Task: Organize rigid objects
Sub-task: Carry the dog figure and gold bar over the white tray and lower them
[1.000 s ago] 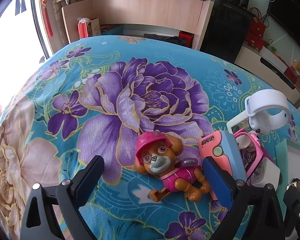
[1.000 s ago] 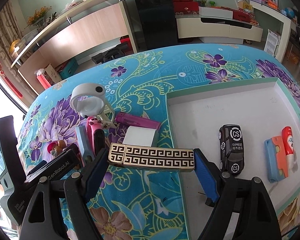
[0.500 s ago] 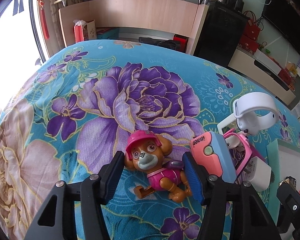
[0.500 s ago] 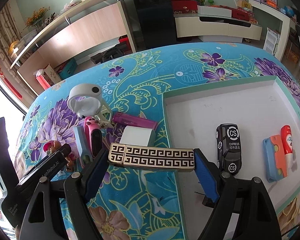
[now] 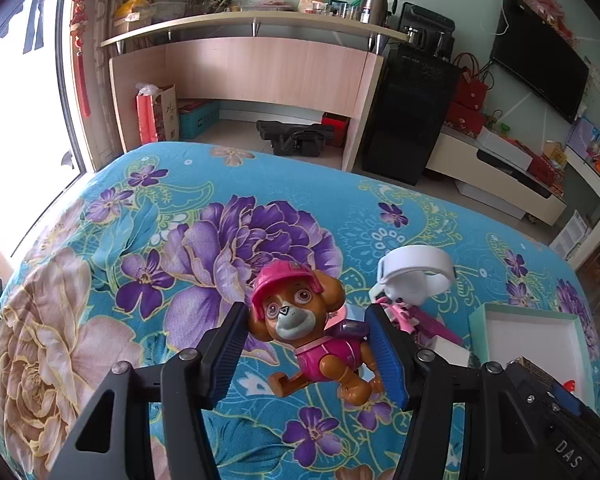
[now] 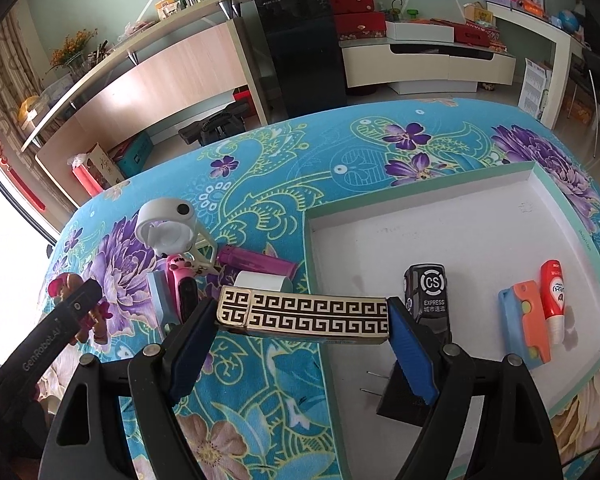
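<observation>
1. The left gripper (image 5: 306, 354) is clenched on the toy dog (image 5: 304, 328) with the pink cap, its blue pads pressing the toy's sides at lower centre of the left wrist view.
2. The right gripper (image 6: 302, 336) stands wide but grasps the gold box (image 6: 304, 314) with a black key pattern end to end, above the near left corner of the white tray (image 6: 460, 232).
3. Readable writing: "CS EXPRESS" on the black toy car (image 6: 428, 300) in the tray, "GenRobot.AI" on the left gripper's arm at lower left of the right wrist view.
4. A second ago the left jaws stood wide around the dog lying on the floral cloth (image 5: 100, 280); they then closed on it, and now it hangs clear above the cloth. The right gripper and its box have not moved.
</observation>
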A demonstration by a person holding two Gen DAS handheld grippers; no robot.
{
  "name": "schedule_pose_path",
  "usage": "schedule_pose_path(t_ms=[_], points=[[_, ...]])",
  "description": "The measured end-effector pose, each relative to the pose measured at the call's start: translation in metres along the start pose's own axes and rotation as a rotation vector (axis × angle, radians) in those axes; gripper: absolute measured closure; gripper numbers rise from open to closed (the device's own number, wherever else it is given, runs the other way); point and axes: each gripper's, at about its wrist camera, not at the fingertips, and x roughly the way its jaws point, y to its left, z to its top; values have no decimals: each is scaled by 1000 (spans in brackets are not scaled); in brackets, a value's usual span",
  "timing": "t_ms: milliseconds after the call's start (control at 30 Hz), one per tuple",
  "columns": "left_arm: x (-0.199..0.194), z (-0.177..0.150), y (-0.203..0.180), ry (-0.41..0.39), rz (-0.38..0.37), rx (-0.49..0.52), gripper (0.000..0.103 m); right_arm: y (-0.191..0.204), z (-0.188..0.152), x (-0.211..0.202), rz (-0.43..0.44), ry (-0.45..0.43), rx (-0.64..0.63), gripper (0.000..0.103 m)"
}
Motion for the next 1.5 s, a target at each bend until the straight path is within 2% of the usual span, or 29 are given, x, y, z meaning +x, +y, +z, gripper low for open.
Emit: schedule_pose_path(t_ms=[333,533,767,867,1033,1133,1500], points=[[-12,-3,-59,-2,-92,117,40,-64,16,-13,-73,-31,95,19],[-13,-10,-101,5,-144,199,40,-110,26,-19,-162,-48,150,19],[-3,-27,-159,32,-216,313,40,-156,31,-22,-229,-55,209,19],[6,-35,-179,46,-224,351,40,-171,32,-21,-247,-60,230,19],[30,-42,-198,96,-243,378,40,-184,33,-14,-239,-53,246,19],[38,-43,-204,100,-225,395,40,-185,34,-9,-227,-49,241,19],[54,-47,-209,126,-232,395,39,-181,33,8,-202,-24,216,19]])
